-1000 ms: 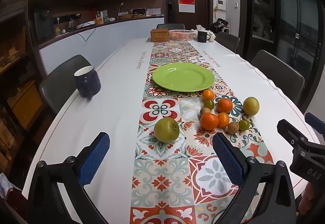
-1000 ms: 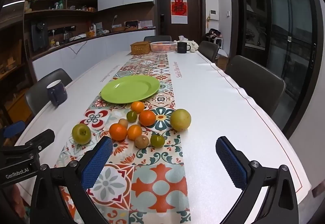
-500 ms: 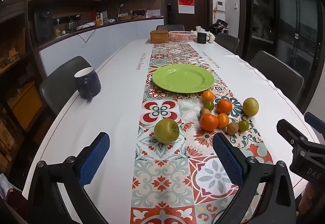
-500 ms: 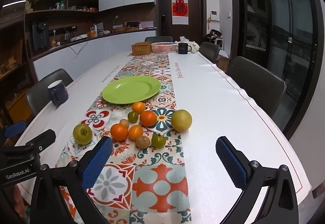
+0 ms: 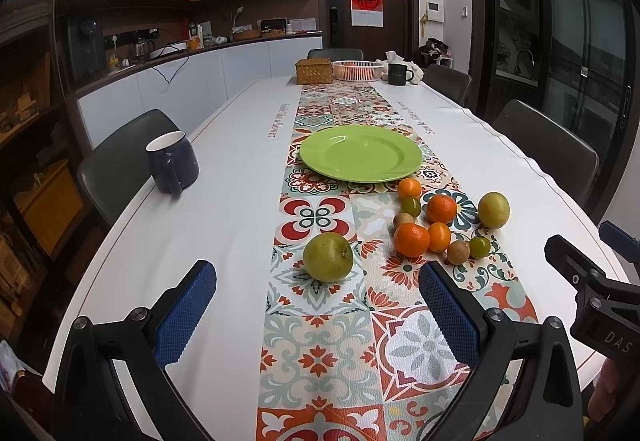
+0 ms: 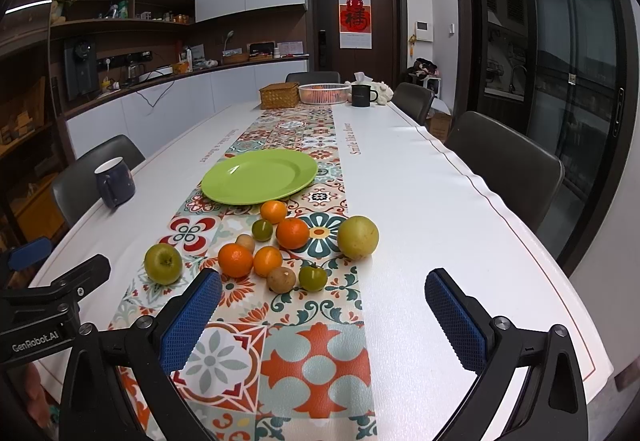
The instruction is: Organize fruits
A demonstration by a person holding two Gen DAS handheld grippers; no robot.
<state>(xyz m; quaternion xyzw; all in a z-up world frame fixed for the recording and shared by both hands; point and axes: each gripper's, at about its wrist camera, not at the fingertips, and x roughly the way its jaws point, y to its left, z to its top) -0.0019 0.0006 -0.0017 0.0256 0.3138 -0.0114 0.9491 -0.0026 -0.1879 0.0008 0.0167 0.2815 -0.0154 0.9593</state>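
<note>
The left gripper (image 5: 316,315) hovers low over the near end of the tabletop (image 5: 224,177), its jaws spread wide and holding nothing; the blue pads (image 5: 184,315) touch neither fruit nor cloth. A green apple (image 5: 328,257) sits on the patterned runner (image 5: 320,353) just ahead, roughly between the two pads in view but well clear of them.

The right gripper (image 6: 320,321) is likewise wide open and empty, hanging above the runner's right edge and the white cloth beside it. Its left pad (image 6: 192,319) lies near the front of the fruit cluster without contact.

The cluster sits on the runner, just in front of the lime-green plate (image 6: 260,177), which holds nothing. It comprises three larger oranges (image 6: 235,260), a small orange (image 6: 274,211) almost touching the plate's rim, two small green fruits (image 6: 312,277), two small brown fruits (image 6: 281,279), and a yellow-green pear-like fruit (image 6: 358,237) at the right side. The green apple (image 6: 163,263) rests apart, to the left of the cluster.

A navy mug (image 5: 172,162) stands near the tabletop's left edge. At the far end are a woven box (image 6: 279,95), a white basket (image 6: 325,93) and a dark mug (image 6: 362,95).
</note>
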